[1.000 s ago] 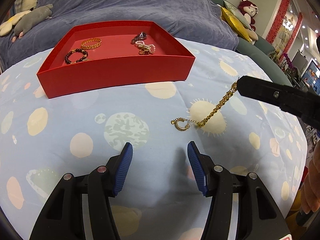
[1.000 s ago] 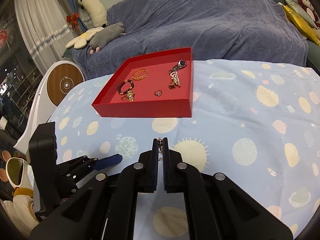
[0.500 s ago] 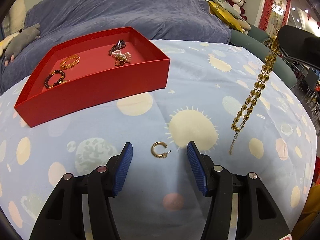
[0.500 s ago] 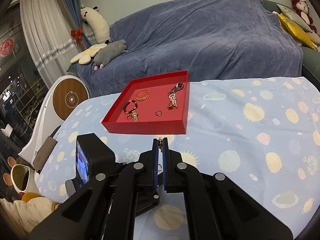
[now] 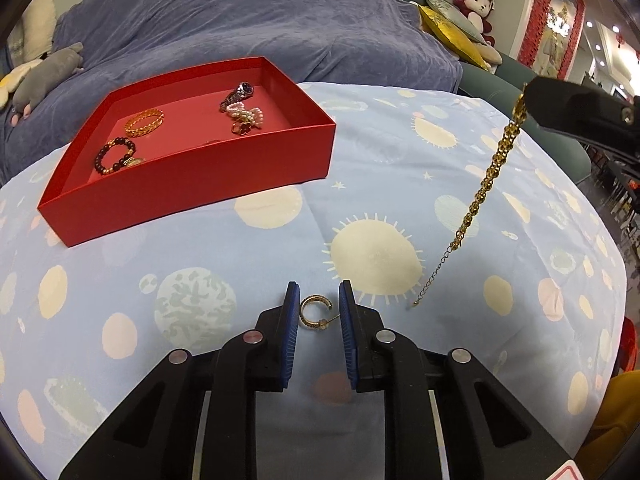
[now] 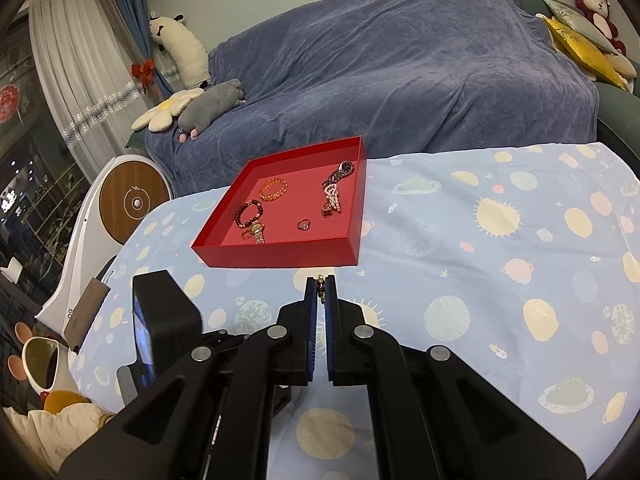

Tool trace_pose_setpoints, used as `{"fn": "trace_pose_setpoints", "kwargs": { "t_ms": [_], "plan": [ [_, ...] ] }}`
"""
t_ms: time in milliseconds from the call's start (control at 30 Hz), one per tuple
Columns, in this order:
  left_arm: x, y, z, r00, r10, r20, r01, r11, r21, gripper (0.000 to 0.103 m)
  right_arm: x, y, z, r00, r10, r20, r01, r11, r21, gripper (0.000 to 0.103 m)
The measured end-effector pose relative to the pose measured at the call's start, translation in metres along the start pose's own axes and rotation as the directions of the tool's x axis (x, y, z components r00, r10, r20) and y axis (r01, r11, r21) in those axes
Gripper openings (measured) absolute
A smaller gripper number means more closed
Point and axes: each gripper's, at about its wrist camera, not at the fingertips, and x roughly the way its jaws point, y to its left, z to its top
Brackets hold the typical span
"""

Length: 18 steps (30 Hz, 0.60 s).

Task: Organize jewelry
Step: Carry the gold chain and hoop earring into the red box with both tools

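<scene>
We have the left gripper point(image 5: 319, 312) low over the bench point(image 5: 400, 152), which is draped in a pale blue cloth printed with suns and planets. Its jaws are closing, with the small gold hoop earring point(image 5: 314, 312) lying on the cloth right between the blue pads; one pad looks to be at the hoop's edge, the earring's post just reaching the other, though we cannot tell that either presses on it. Our right gripper point(image 6: 320, 280) has its jaws pinched tight on the top end of the gold chain bracelet point(image 5: 486, 188), which hangs free in the air, its thin tail dangling just above the cloth beside the earring. Farther back sits the red tray point(image 5: 192, 184), holding a gold bangle, a dark bead bracelet, a watch, a pearl piece and rings. Behind it, a blue-covered sofa point(image 6: 400, 80).
</scene>
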Motion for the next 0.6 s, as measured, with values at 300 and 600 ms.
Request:
{"fn": "trace_pose_setpoints", "kwargs": {
  "t_ms": [300, 600],
  "plan": [
    [-0.078, 0.057, 0.032, 0.998, 0.018, 0.067, -0.01, 0.993, -0.12, 0.017, 0.002, 0.029, 0.035, 0.998, 0.056, 0.039, -0.054, 0.998, -0.045, 0.003],
    [-0.095, 0.106, 0.131, 0.982, 0.095, 0.165, -0.074, 0.989, -0.126, 0.017, 0.054, 0.071, 0.123, 0.991, 0.128, 0.046, -0.125, 0.989, -0.075, 0.003]
  ]
}}
